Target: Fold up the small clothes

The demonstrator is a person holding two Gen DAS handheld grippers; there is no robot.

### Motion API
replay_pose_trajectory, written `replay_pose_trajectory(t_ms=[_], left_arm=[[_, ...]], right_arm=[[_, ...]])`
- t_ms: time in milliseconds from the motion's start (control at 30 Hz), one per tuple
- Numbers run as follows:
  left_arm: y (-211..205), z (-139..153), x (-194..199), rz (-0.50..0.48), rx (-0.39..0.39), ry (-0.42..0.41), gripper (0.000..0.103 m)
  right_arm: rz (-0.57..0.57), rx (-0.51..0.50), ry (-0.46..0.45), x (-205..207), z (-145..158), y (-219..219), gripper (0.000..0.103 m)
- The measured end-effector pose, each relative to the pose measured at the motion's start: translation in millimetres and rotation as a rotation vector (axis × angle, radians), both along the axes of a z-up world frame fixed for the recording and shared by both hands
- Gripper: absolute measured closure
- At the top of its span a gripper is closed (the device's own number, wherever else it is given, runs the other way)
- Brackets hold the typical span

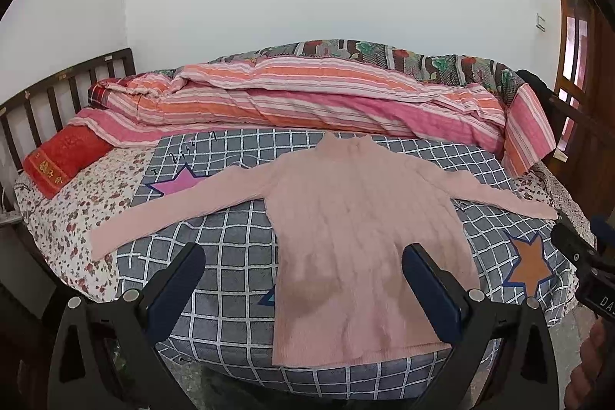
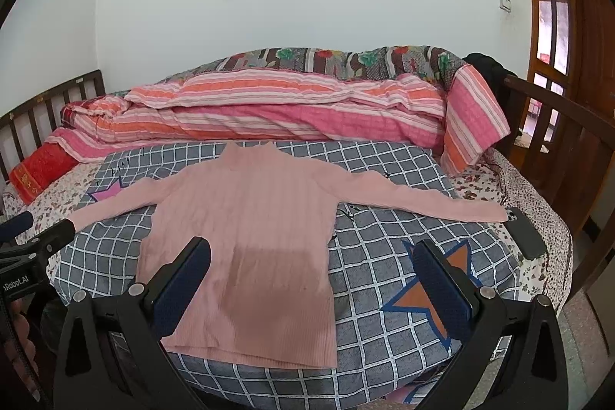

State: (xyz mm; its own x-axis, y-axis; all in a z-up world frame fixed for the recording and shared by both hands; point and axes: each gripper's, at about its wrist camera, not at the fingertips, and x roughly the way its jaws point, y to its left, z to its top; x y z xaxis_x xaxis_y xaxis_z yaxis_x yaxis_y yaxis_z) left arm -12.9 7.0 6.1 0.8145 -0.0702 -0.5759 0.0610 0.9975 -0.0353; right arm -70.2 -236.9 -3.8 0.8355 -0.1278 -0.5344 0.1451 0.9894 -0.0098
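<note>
A pink ribbed sweater lies flat on a grey checked blanket, collar away from me, both sleeves spread out sideways. My left gripper hovers open above the sweater's lower left part, nothing between its fingers. My right gripper is open too, above the hem's right side and an orange star on the blanket. In the left wrist view the right gripper shows at the right edge; in the right wrist view the left gripper shows at the left edge.
A rolled striped pink and orange quilt lies along the far side of the bed. A red pillow is at the left. A dark phone rests by the right sleeve's cuff. Wooden bed rails and a door stand at the right.
</note>
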Motion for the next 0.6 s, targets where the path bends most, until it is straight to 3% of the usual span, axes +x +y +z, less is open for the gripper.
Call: replay_pose_trajectory(t_ms=[300,600], left_arm=[[26.6,-35.1,24.0,0.032,-0.09,0.077,0.0],[76.1,-98.2,59.6,0.073,-0.232,0.175,0.001]], right_arm=[[-0.006,-0.025,0.008,12.4,-16.8,5.7,0.0],[-0.026,-0.035,0.021,44.0,-57.2,4.3,0.0]])
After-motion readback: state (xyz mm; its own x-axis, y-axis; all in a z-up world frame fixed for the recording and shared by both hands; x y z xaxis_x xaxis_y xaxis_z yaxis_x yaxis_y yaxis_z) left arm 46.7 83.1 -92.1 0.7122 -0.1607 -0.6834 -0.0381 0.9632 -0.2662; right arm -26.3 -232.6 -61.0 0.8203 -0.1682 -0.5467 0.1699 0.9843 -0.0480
